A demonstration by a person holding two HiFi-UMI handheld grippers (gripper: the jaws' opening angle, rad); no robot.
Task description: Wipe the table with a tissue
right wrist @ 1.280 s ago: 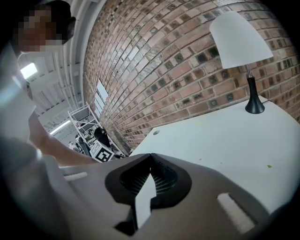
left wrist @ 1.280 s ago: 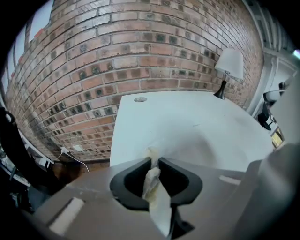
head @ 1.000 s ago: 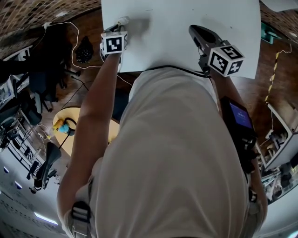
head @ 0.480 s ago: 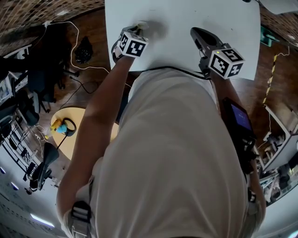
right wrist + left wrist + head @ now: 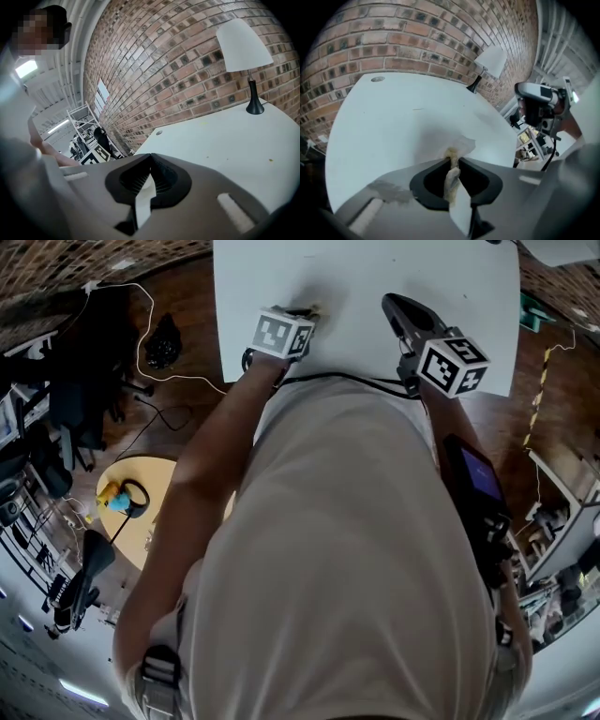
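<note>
Left gripper point(image 5: 305, 315) is tipped down onto the white table point(image 5: 375, 268), close to the near edge & a bit left of centre. Its fingers are clamped on the tissue point(image 5: 451, 174), a crumpled yellowish wad pinched btwn the pads. A frayed bit pokes out past the tips & lies on the tabletop.

Right gripper point(image 5: 398, 307) sits over the table's right half, well apart from the left one & nowhere near the tissue. Its fingers are together w/ nothing btwn them. Can't tell if it touches the top. It points at a shallow angle across the table twd a lamp point(image 5: 243, 44) w/ a white shade & dark stem, which stands at the far edge against a brick wall point(image 5: 164, 70).

Person's arms reach fwd over the near edge, one to each gripper.
</note>
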